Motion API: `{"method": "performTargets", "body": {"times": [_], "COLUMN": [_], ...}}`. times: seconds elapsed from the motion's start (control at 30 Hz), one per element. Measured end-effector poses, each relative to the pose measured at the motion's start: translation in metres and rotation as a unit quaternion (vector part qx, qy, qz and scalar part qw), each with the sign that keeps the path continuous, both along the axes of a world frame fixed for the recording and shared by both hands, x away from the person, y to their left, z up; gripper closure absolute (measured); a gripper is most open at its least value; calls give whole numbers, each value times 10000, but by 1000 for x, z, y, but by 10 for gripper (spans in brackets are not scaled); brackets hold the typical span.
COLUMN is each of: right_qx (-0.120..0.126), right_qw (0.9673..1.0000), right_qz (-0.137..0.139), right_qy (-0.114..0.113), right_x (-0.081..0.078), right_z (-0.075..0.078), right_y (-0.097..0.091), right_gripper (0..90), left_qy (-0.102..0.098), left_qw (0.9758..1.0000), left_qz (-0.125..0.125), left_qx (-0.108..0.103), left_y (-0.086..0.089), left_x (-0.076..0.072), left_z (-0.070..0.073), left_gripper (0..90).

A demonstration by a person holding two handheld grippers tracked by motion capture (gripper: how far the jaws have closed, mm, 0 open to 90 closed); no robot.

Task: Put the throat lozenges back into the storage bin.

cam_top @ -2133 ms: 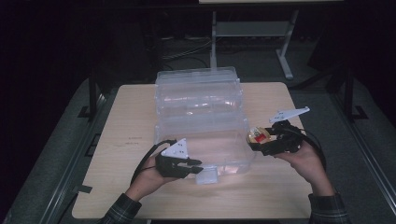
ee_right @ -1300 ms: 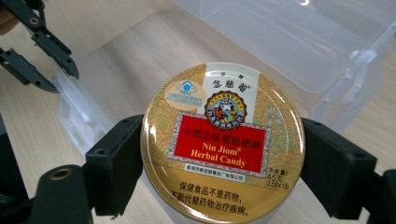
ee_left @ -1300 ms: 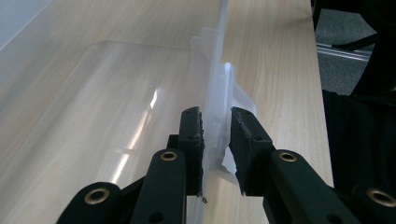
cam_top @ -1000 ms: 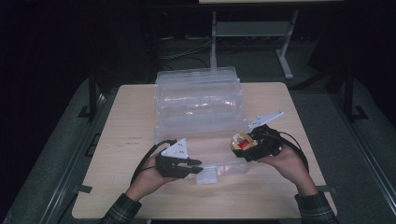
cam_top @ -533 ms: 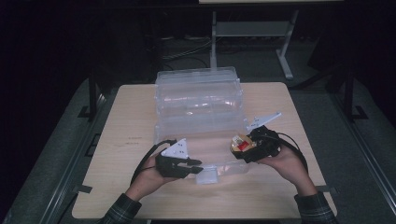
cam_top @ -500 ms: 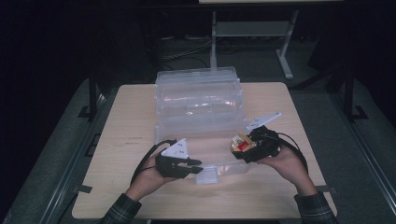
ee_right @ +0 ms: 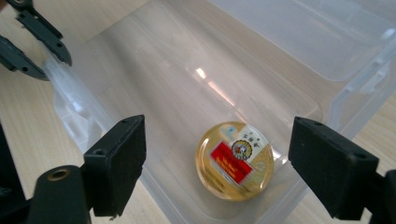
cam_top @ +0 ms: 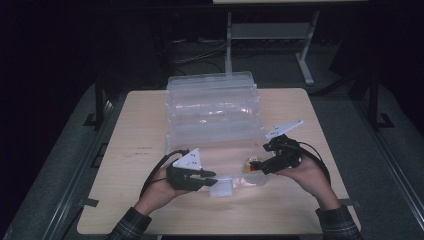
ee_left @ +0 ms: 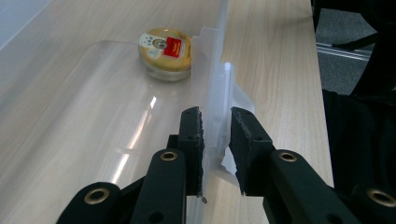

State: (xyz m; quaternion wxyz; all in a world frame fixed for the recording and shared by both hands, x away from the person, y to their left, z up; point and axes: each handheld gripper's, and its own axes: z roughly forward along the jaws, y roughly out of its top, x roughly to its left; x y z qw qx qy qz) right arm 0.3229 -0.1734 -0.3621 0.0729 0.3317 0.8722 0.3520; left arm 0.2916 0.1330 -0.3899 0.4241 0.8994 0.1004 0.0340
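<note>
A clear plastic bin (cam_top: 215, 135) stands on the table with its lid (cam_top: 212, 95) open toward the back. A round yellow tin (ee_right: 235, 161) with a red label lies flat on the bin's floor near the right front corner (cam_top: 248, 165). My right gripper (ee_right: 217, 133) hovers just above the tin, open, its jaws well wider than the tin and not touching it. My left gripper (ee_left: 215, 126) is shut on the bin's front wall (ee_left: 217, 88) at the latch, and the tin (ee_left: 166, 49) lies beyond it. From above, the left gripper (cam_top: 207, 177) sits at the front rim and the right gripper (cam_top: 260, 167) at the right corner.
The wooden table (cam_top: 135, 130) has bare room left, right and in front of the bin. A metal stand (cam_top: 270, 30) stands on the dark floor behind the table. The person's hands and sleeves come in from the near edge.
My right gripper came in from the bin's right side with the tin over the front corner. The tin now lies on the bin floor. The left gripper has kept its grip.
</note>
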Motion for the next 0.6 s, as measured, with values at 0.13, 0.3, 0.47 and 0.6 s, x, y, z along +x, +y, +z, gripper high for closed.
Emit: {"method": "performTargets", "body": {"times": [0.13, 0.3, 0.47, 0.6], "right_qx": [133, 312, 392, 380], "right_qw": [9999, 9995, 9992, 9992], "right_qz": [16, -87, -88, -83], "right_qy": [-30, 29, -38, -46], "right_x": [-1, -2, 0, 5], "right_z": [3, 7, 13, 13], "right_y": [-4, -8, -13, -21], "right_gripper": [208, 227, 369, 475], "left_qy": [-3, 0, 15, 15], "left_qw": [10000, 10000, 10000, 10000], "left_qz": [-3, -1, -3, -6], "left_qx": [3, 2, 1, 13], "left_y": [0, 0, 0, 0], "left_x": [0, 0, 1, 1], "left_z": [0, 0, 0, 0], "left_gripper": [744, 744, 744, 744]}}
